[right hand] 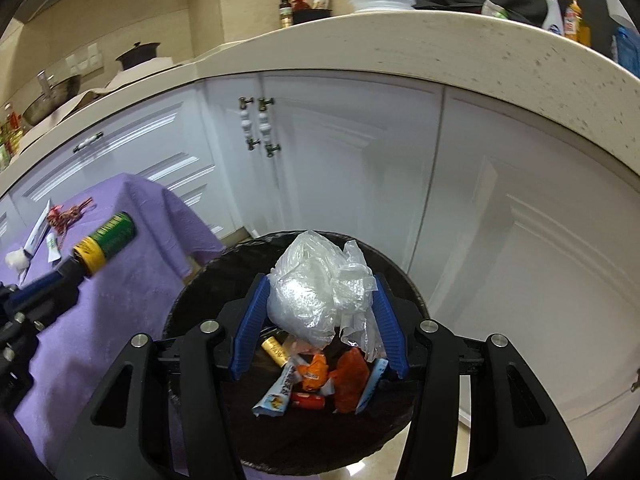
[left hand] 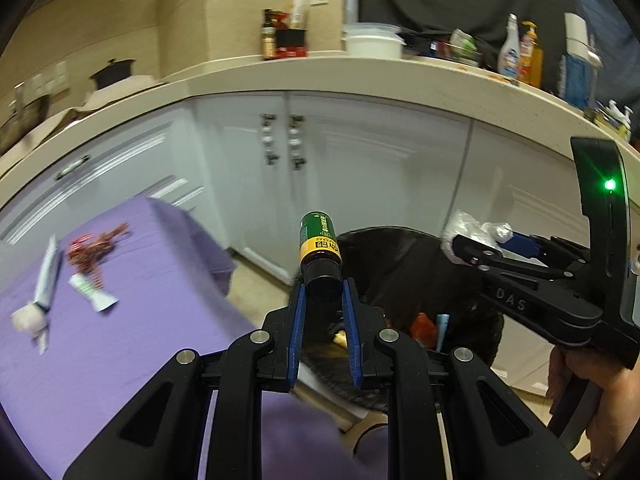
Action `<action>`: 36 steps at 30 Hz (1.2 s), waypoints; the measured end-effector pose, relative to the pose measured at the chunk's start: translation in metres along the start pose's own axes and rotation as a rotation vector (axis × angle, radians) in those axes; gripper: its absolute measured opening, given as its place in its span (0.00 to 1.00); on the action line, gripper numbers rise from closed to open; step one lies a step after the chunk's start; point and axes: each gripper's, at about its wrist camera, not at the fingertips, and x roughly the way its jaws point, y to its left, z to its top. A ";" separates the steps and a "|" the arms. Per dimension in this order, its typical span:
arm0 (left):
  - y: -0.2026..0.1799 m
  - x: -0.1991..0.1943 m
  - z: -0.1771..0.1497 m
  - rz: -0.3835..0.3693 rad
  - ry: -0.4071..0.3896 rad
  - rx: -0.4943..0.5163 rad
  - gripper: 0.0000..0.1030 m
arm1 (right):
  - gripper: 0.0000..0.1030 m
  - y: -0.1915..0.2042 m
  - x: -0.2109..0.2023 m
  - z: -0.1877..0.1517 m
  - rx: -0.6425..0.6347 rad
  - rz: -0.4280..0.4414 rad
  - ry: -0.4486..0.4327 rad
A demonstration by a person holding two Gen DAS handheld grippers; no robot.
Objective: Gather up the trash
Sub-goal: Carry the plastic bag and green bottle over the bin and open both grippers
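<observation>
A small green bottle (left hand: pixel 318 240) with a yellow label band and a black cap is gripped by its cap in the left tongs (left hand: pixel 323 290), its base pointing away toward 12 o'clock; in the right wrist view the same bottle (right hand: pixel 107 240) is seen from the side, held above the purple tabletop (right hand: pixel 132 280) at 9 o'clock. A crumpled clear plastic bag (right hand: pixel 316 288) is held between the blue pads of the right tongs (right hand: pixel 320 300), directly over the round black bin (right hand: pixel 192 304).

Only the right wrist view looks down into the bin: an orange wrapper (right hand: pixel 314 372), a red wrapper (right hand: pixel 351 384), a white and blue packet (right hand: pixel 278 394) and a small gold-capped item (right hand: pixel 274 348) are seen lying at the bottom. From the left wrist view the bin (left hand: pixel 400 264) is seen mostly from the side, at 3 o'clock, with the bag (left hand: pixel 468 228) showing only as a white lump at the tip of the right tongs (left hand: pixel 480 242).

On the tabletop (left hand: pixel 120 340), at 9 o'clock, two white tubes (left hand: pixel 94 292) and a red tangle (left hand: pixel 94 250) are left lying close together.
</observation>
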 end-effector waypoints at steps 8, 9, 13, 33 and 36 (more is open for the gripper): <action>-0.007 0.025 -0.006 0.009 0.037 0.016 0.25 | 0.62 -0.009 0.003 -0.003 0.019 -0.026 -0.003; -0.005 0.023 -0.007 0.015 0.032 0.009 0.29 | 0.62 -0.009 0.002 -0.003 0.019 -0.025 -0.005; 0.005 0.016 -0.006 0.035 0.020 -0.019 0.34 | 0.62 -0.006 0.001 -0.001 0.015 -0.020 -0.009; 0.136 -0.050 -0.040 0.299 -0.005 -0.257 0.55 | 0.62 0.122 -0.002 0.013 -0.151 0.217 -0.015; 0.161 -0.063 -0.050 0.350 -0.008 -0.300 0.56 | 0.62 0.147 -0.004 0.013 -0.182 0.262 -0.012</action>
